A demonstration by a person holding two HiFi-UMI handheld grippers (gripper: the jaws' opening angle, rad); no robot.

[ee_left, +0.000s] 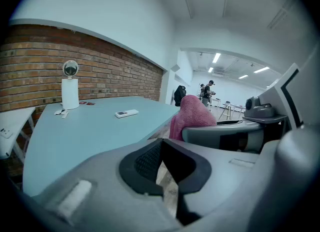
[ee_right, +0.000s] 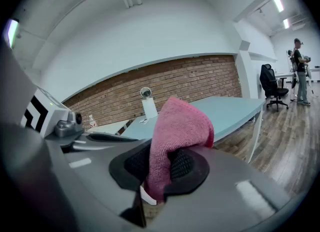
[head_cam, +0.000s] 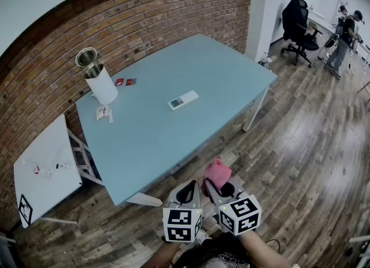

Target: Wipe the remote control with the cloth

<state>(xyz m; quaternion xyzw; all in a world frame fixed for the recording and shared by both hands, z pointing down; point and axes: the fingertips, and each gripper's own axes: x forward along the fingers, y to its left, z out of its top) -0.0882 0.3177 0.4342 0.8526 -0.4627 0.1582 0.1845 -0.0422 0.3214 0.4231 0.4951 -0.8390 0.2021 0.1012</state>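
Observation:
A white remote control [head_cam: 183, 100] lies near the middle of the light blue table [head_cam: 144, 139]; in the left gripper view the remote control [ee_left: 126, 113] shows small and far off. My right gripper [head_cam: 216, 189] is shut on a pink cloth [head_cam: 217, 172], which sticks up from between its jaws over the wooden floor, short of the table's near edge. The same cloth [ee_right: 175, 141] fills the middle of the right gripper view. My left gripper [head_cam: 189, 194] hangs just left of the right one, shut with nothing in it. Both are well short of the remote.
A white cylinder with a metal cup on top [head_cam: 97, 77] stands at the table's far left corner, with small red items [head_cam: 125, 81] and paper bits beside it. A white side table [head_cam: 43, 168] is at left. An office chair [head_cam: 299, 21] and people [head_cam: 345, 35] are far right.

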